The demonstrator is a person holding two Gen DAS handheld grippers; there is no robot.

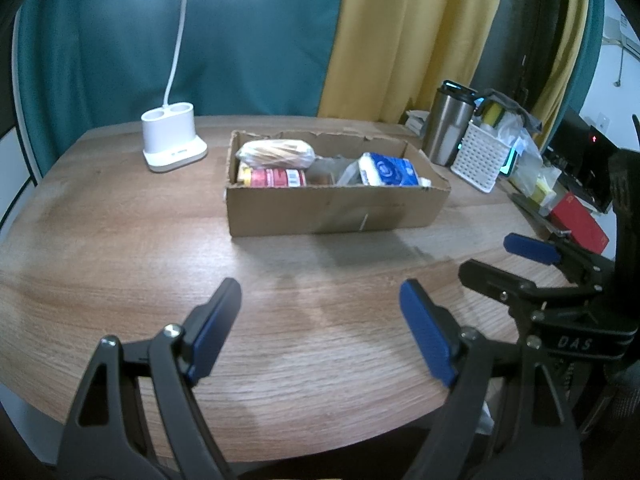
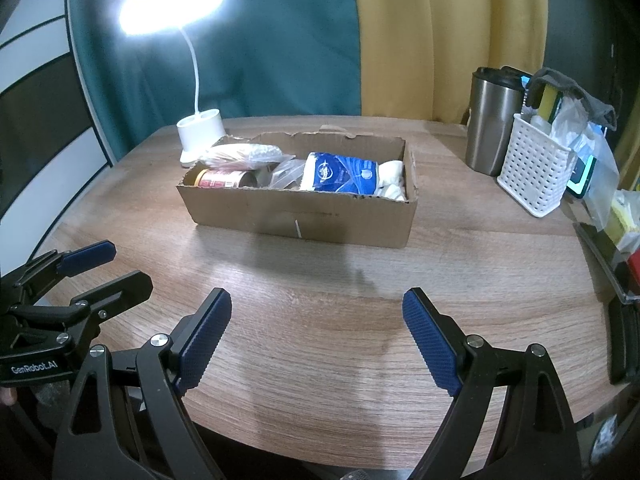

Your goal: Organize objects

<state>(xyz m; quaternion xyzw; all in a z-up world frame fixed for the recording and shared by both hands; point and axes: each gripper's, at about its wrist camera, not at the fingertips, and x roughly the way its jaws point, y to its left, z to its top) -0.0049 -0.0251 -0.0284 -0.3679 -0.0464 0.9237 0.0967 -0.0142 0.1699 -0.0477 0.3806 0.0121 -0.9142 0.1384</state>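
Right wrist: cardboard box (image 2: pixel 304 220) lies beyond the empty, wide-open right gripper (image 2: pixel 316 340).

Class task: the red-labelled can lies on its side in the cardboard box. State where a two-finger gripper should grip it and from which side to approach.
Grip the red-labelled can across its round body, coming from above. It lies against the near wall of the cardboard box, so a side approach is blocked. The bagged bread seems to rest over its far side, so approach nearer the front wall, probably nudging the bag aside.
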